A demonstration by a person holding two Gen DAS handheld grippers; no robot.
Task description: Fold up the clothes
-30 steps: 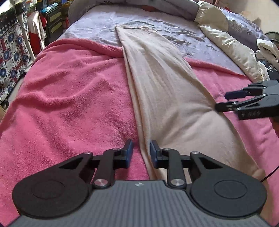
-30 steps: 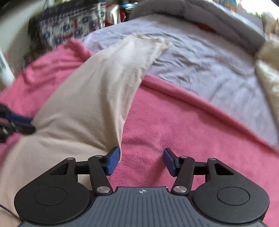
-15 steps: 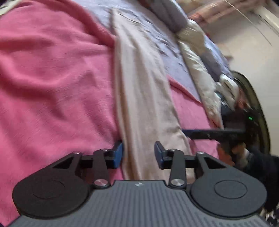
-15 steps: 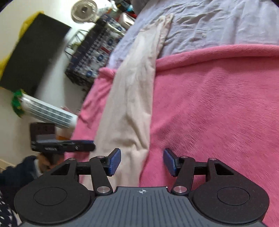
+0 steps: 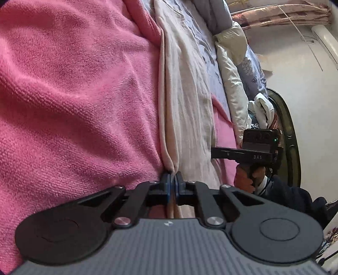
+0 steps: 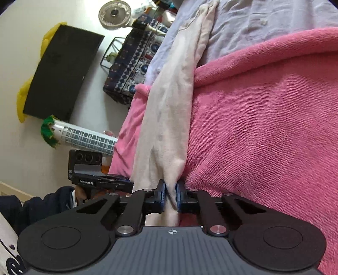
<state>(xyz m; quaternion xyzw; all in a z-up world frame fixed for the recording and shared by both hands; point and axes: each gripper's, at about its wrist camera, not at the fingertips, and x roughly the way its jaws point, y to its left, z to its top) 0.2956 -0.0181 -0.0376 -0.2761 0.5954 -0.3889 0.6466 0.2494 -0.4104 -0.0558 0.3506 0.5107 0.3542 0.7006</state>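
The beige garment (image 5: 186, 110) lies lengthwise on the bed, folded into a long narrow strip. It rests mostly on the pink fleece blanket (image 5: 74, 95), and its far end reaches onto the lavender sheet (image 6: 274, 23) beyond the blanket's edge.

The left gripper (image 5: 172, 182) is at the near end of the strip, on its left edge. Its jaws are closing, nearly together, and a pinch of the beige cloth sits between the blue pads, rising from them in a small peak. The fingers (image 5: 165, 186) press on the fabric from both sides.

The right gripper (image 6: 170, 190) is at the near end on the strip's right edge, against the pink blanket. Its jaws are closing too, with the garment's corner gathered between the pads; the gap left is only as wide as the bunched cloth.

In each wrist view the other gripper shows side-on at the frame edge, level with the near end of the strip, held in a hand (image 5: 249, 175) with a dark sleeve (image 6: 42, 203) behind it.

A pale quilt (image 5: 232, 69) is heaped along the far side of the bed. Beside the bed stand a patterned basket (image 6: 131, 69), a small fan (image 6: 115, 13) and a black panel (image 6: 61, 69) against the wall.
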